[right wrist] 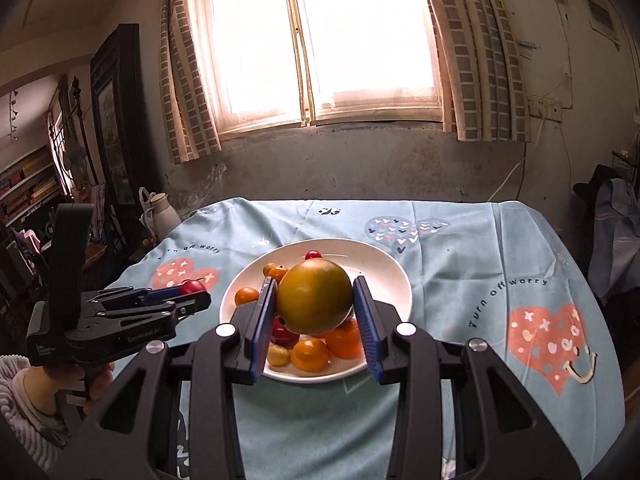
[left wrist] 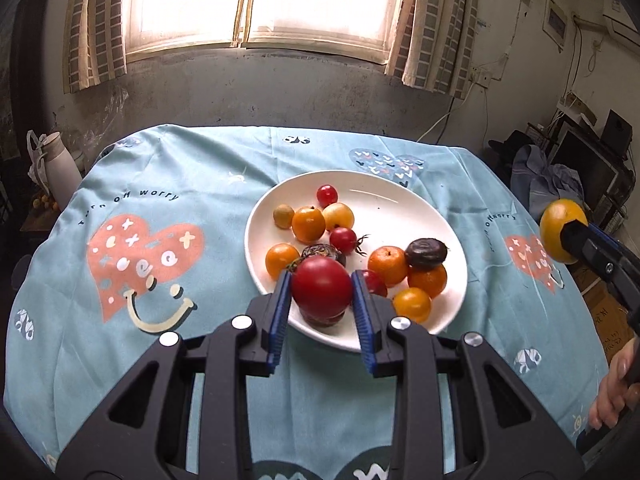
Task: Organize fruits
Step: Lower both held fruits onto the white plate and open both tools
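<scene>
Step in hand, as judged: two fruits are being carried off the plate (left wrist: 448, 312), one per hand-held gripper, for sorting. Left hand-held gripper (left wrist: 322, 292): blue pads clamped on opposite sides of a big red tomato (left wrist: 322, 288), which is held above the plate's near rim. Right hand-held gripper (right wrist: 315, 304): pads pressed on both sides of a large yellow-green orange (right wrist: 314, 296), which hangs over the near half of the plate; seen from the left wrist view, that fruit is out toward the right edge of the bench (left wrist: 200, 340). The plate sits roughly mid-bench, a little toward the far edge, on a blue cloth (left wrist: 120, 160). Left on it: several small oranges (left wrist: 308, 224), cherry tomatoes (left wrist: 327, 195), two dark purple fruits (left wrist: 426, 253) and a small tan fruit (left wrist: 283, 216). No second dish or sorting spot is seen, so the drop-off place cannot be told. Next move, as judged: each fruit needs a clear patch of cloth, a low set-down before the jaws are opened, and a moment to settle, since both are round and likely to roll. Orientation: both fruits are near-spherical, no real long axis. The tomato's stem end seems to be turned up and to the far left, where a bit of green shows at the left pad. The orange's stem end cannot be made out.
</scene>
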`<control>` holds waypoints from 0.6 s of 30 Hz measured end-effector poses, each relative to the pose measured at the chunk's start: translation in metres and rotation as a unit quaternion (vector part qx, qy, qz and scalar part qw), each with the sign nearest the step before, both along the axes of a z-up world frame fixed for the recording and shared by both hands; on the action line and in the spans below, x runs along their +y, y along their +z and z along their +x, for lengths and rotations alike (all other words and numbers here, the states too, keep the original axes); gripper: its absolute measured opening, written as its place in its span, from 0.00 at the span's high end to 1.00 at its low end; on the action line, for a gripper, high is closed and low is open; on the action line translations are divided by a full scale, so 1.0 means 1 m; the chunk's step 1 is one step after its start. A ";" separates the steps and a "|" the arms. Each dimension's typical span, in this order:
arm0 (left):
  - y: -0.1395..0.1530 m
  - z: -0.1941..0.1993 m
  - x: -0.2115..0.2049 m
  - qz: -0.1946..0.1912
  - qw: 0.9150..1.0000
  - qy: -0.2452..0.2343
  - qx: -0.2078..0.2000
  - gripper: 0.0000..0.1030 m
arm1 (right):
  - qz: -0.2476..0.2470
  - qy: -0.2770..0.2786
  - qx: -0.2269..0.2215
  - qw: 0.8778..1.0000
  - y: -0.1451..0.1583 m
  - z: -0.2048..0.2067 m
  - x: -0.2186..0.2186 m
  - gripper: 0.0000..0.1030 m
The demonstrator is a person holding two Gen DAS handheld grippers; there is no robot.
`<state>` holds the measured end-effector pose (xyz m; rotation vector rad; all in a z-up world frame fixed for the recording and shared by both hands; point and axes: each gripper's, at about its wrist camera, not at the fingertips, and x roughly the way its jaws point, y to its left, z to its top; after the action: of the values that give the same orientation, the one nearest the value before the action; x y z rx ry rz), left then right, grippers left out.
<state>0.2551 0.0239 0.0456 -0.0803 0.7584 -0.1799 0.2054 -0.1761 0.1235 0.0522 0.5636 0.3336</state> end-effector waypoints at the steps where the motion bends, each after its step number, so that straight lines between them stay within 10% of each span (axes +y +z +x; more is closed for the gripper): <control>1: -0.006 0.008 -0.001 0.002 1.000 0.002 0.004 0.70 | -0.002 0.004 0.003 1.000 -0.006 0.009 0.007 0.62; 18: -0.049 0.050 -0.022 0.030 0.998 0.030 -0.038 0.70 | -0.026 0.010 0.013 1.000 -0.066 0.063 0.041 0.62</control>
<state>0.3049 0.0016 -0.0034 -0.0396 0.6845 -0.1020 0.2683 -0.1350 0.0576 0.0020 0.5993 0.3378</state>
